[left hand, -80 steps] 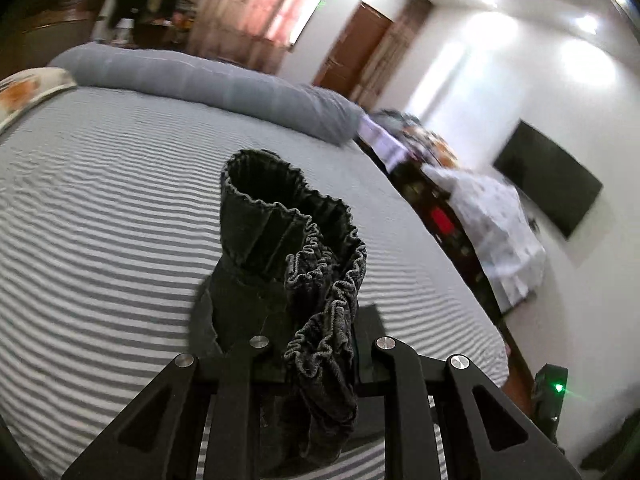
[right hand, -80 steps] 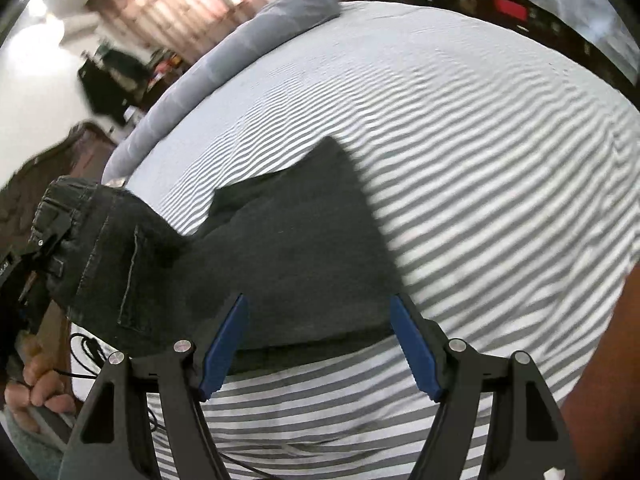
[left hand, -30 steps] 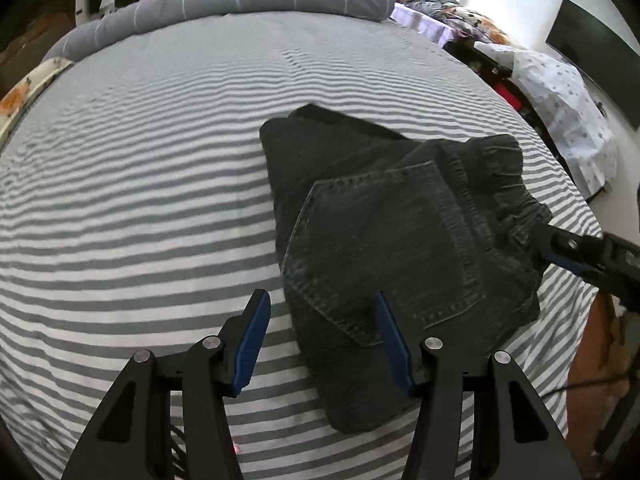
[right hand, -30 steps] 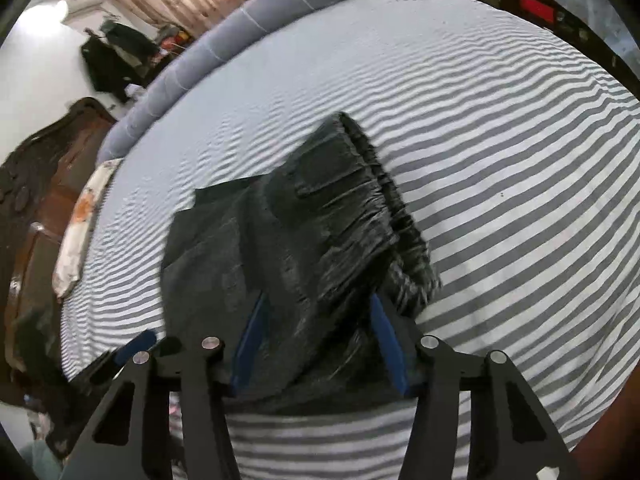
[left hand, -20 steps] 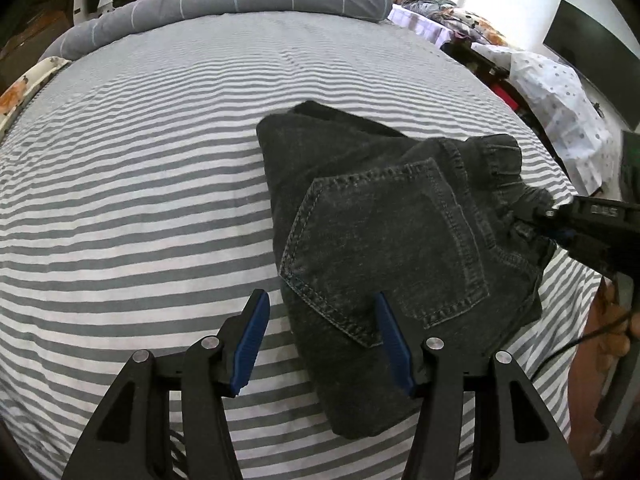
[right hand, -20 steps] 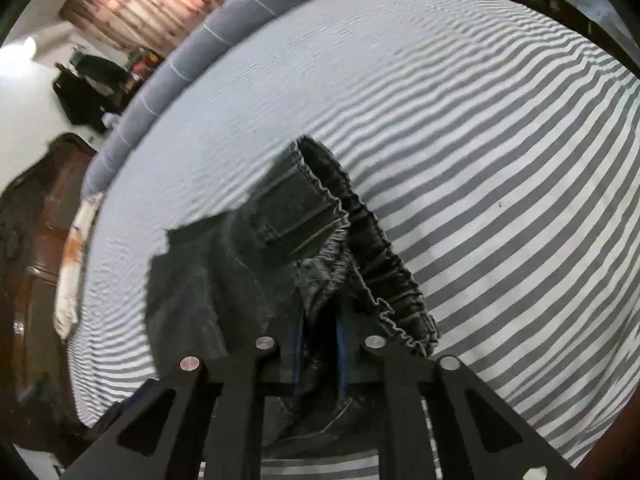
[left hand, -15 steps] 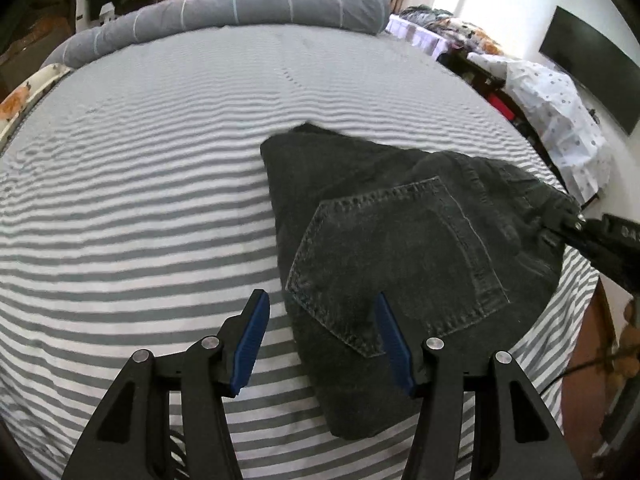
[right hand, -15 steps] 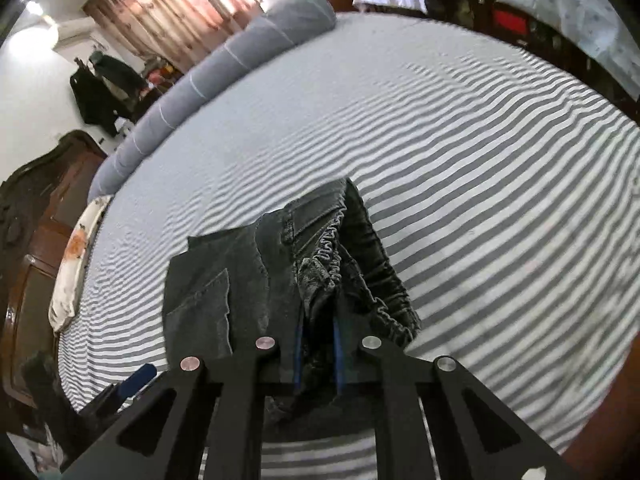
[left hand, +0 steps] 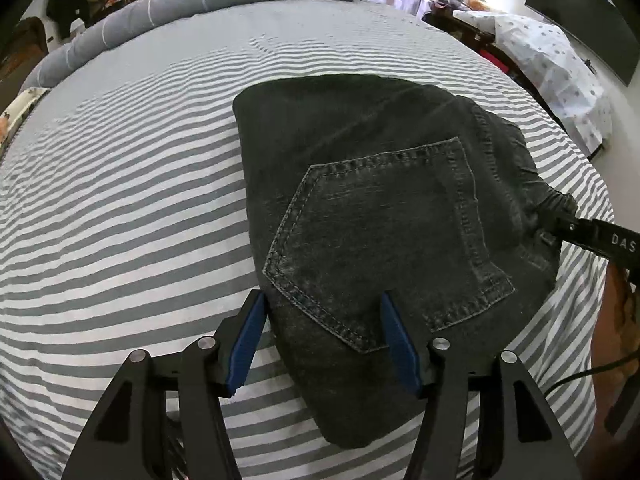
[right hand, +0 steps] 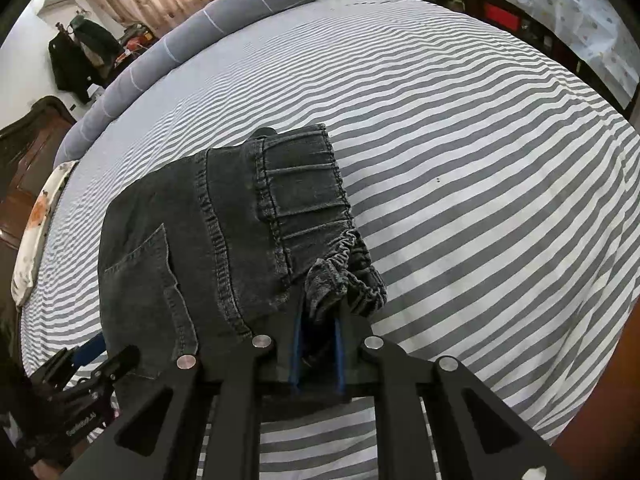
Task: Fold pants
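You are working on a folded pair of dark grey denim pants (left hand: 384,216), lying on the grey-and-white striped bed (left hand: 120,208) close to its near edge, back pocket facing up.

Right claw (right hand: 318,344): you are pinching the bunched elastic waistband (right hand: 344,276) between its blue pads, jaws narrow, fabric clamped. Judgement: you are holding this corner taut so the top layer is lying flat and square over the layers beneath, not sagging toward the bed's edge.

Left claw (left hand: 322,340): its jaws are opening, and it is gripping nothing. The left edge of the folded bundle and the pocket's lower point are sitting between the blue pads (left hand: 248,340), but the pads are not pressing on the cloth. Judgement: you are freeing this side so the fold can settle.

The bundle is looking compact, several layers thick, with the waistband end nearest the bed's right side. Judgement: the folding is nearly complete; only the waistband corner is needing to be laid down.
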